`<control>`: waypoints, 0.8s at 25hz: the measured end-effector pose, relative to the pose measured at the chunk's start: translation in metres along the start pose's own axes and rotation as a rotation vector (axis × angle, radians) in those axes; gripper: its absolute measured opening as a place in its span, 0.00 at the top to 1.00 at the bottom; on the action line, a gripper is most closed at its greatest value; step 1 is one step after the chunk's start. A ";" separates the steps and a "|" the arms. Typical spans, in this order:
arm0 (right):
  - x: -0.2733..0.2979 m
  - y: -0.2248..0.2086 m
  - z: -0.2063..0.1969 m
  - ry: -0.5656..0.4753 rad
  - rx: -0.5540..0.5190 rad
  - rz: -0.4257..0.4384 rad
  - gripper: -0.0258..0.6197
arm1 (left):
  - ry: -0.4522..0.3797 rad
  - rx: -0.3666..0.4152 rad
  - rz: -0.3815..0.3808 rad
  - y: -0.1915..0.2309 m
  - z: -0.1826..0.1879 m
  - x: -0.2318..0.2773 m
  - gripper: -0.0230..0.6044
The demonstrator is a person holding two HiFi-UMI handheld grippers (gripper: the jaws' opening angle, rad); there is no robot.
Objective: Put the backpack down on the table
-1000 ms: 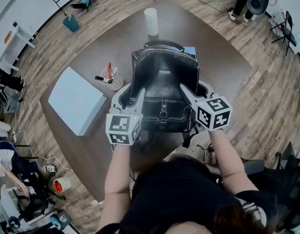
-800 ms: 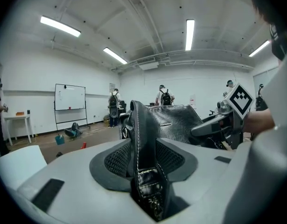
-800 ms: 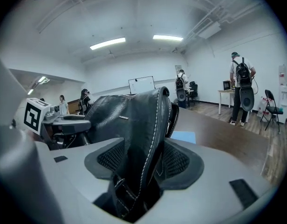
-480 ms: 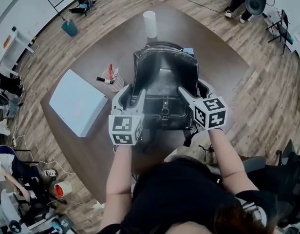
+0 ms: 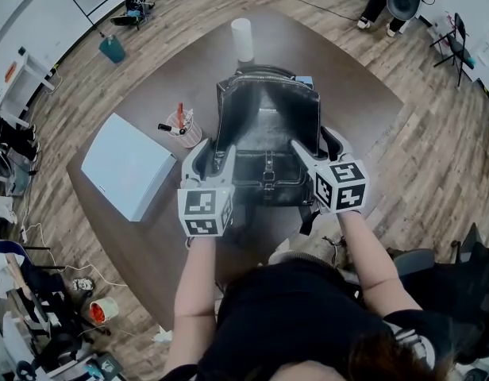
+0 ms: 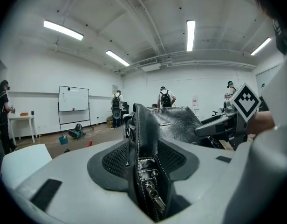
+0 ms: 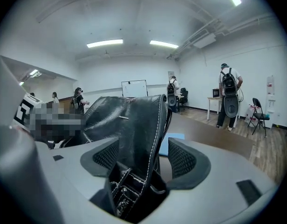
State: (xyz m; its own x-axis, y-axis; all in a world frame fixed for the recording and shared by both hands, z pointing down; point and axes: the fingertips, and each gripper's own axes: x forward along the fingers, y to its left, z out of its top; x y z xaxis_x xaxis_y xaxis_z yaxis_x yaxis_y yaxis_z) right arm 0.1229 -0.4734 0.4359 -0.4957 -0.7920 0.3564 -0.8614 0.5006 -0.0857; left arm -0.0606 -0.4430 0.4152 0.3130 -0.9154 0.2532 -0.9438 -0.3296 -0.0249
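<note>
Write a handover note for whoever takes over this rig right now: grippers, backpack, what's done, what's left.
Left hand-held gripper: jaws opening, with the left side edge of the black backpack between them, not clamped.
Right hand-held gripper: jaws opening, with the backpack's right side edge between them and a gap beside one pad.
Backpack: upright on the brown table, directly in front of the person.
Done: backpack appears set down.
Left: draw both grippers back clear and check it stands unaided.

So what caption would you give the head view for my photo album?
Black backpack standing on a brown table, its side edges between the opening jaws of the left gripper and right gripper.
</note>
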 end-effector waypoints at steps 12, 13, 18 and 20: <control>-0.024 0.024 -0.005 -0.032 0.010 0.012 0.52 | 0.012 -0.023 -0.021 -0.009 -0.015 -0.025 0.65; -0.026 0.027 -0.004 -0.033 0.009 0.020 0.54 | 0.007 -0.031 -0.022 -0.009 -0.015 -0.028 0.65; -0.031 0.045 0.002 -0.045 0.008 0.057 0.62 | -0.008 -0.074 -0.022 -0.003 -0.011 -0.044 0.74; -0.034 0.050 0.003 -0.050 0.009 0.064 0.65 | -0.010 -0.080 -0.017 -0.002 -0.010 -0.050 0.79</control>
State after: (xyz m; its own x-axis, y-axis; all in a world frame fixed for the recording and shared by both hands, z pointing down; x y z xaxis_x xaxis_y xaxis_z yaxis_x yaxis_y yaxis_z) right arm 0.0961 -0.4225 0.4168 -0.5548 -0.7750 0.3026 -0.8285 0.5480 -0.1155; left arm -0.0755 -0.3940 0.4121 0.3299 -0.9120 0.2438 -0.9436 -0.3261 0.0572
